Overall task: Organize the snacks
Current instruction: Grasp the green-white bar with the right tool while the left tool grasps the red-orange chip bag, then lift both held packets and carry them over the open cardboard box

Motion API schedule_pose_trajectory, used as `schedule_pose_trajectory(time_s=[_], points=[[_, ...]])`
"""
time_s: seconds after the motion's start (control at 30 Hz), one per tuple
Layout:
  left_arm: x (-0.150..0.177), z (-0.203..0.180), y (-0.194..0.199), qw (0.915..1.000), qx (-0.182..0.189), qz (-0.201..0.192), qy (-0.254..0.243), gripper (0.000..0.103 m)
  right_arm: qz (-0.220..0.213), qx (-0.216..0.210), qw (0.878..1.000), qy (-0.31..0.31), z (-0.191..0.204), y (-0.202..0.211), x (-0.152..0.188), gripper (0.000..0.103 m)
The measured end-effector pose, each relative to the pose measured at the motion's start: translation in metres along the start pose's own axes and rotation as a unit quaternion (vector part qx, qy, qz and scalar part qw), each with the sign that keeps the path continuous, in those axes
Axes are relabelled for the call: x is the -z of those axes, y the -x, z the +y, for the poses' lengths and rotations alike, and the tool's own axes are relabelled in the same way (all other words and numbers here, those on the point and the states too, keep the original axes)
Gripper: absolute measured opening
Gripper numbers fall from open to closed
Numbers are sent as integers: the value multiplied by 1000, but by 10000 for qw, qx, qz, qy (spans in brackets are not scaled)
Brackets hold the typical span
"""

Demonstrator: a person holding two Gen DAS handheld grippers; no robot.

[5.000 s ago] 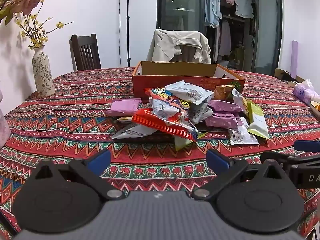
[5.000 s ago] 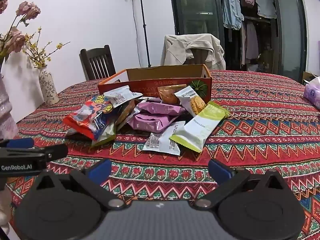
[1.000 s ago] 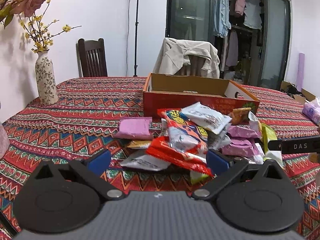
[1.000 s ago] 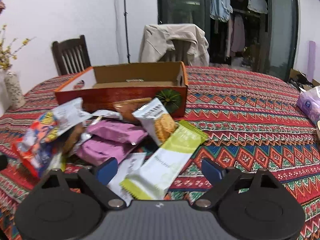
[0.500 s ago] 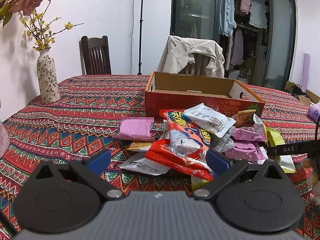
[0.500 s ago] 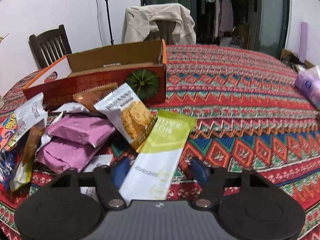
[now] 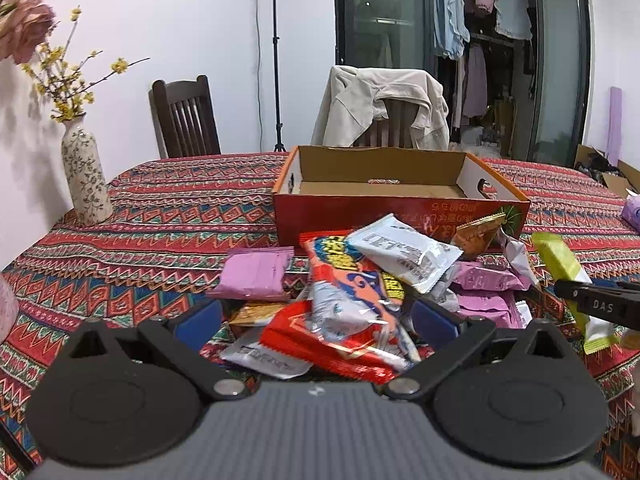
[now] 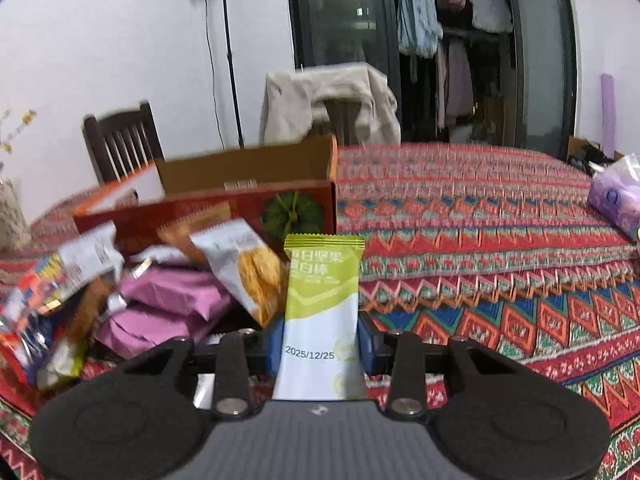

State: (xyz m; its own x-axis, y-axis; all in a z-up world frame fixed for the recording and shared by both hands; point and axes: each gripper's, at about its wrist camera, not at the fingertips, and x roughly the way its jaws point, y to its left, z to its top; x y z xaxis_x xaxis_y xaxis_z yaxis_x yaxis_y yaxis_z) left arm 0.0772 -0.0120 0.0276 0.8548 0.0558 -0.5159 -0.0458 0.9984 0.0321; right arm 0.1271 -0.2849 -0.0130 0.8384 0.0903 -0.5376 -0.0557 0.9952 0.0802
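Left wrist view: snack packets lie heaped on the red patterned tablecloth (image 7: 168, 224), just in front of the open red-and-orange cardboard box (image 7: 384, 184), whose brown inside shows nothing in it. Top of the heap is a white foil packet with black print (image 7: 404, 254), resting on a long red-and-blue printed packet (image 7: 352, 300). A flat pink packet (image 7: 256, 274) sits at the heap's left edge; more pink packets (image 7: 488, 280) lie to the right. An orange-brown packet (image 7: 478, 232) leans against the box front. The left gripper (image 7: 316, 322) hovers low over the near edge of the heap, its blue pads spread wide with nothing pinched between them. At far right the green-and-white bar wrapper (image 7: 560, 264) stands tilted, clamped near its lower end in the right gripper (image 7: 600, 304).

Right wrist view: right gripper (image 8: 320, 344) has its blue pads pressed on both sides of the green-and-white bar wrapper (image 8: 322, 300); the wrapper stands upright between them, lime green above with white lettering, white below with a printed date. A white packet picturing a golden biscuit (image 8: 244, 268) sits just to its left, with pink packets (image 8: 176, 292) beyond. The cardboard box (image 8: 224, 200) lies behind the heap. A purple-and-white plastic bag (image 8: 616, 196) lies well apart at the right table edge.
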Motion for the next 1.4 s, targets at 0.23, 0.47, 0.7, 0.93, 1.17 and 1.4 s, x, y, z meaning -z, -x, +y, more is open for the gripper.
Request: schedule_pose_trajectory(time_s=[0.23, 0.47, 0.7, 0.93, 1.17, 1.4], points=[[-5, -24, -22, 9992, -133, 88, -370, 103, -157, -216, 9996, -1, 0, 6, 3, 36], [-4, -32, -54, 9973, -330, 328, -577, 103, -259, -248, 9993, 120, 3, 11, 7, 36], [2, -22, -66, 9982, -226, 440, -343, 86, -319, -247, 9989, 233, 7, 13, 9, 36], [5, -19, -62, 9983, -114, 356, -451, 73, -346, -241, 9988, 262, 8, 13, 10, 36], [8, -16, -47, 9963, -450, 65, -728, 72, -349, -256, 9988, 224, 6, 13, 10, 36], [12, -13, -24, 9940, -659, -151, -860, 72, -183, -319, 9993, 52, 1, 6, 8, 36]])
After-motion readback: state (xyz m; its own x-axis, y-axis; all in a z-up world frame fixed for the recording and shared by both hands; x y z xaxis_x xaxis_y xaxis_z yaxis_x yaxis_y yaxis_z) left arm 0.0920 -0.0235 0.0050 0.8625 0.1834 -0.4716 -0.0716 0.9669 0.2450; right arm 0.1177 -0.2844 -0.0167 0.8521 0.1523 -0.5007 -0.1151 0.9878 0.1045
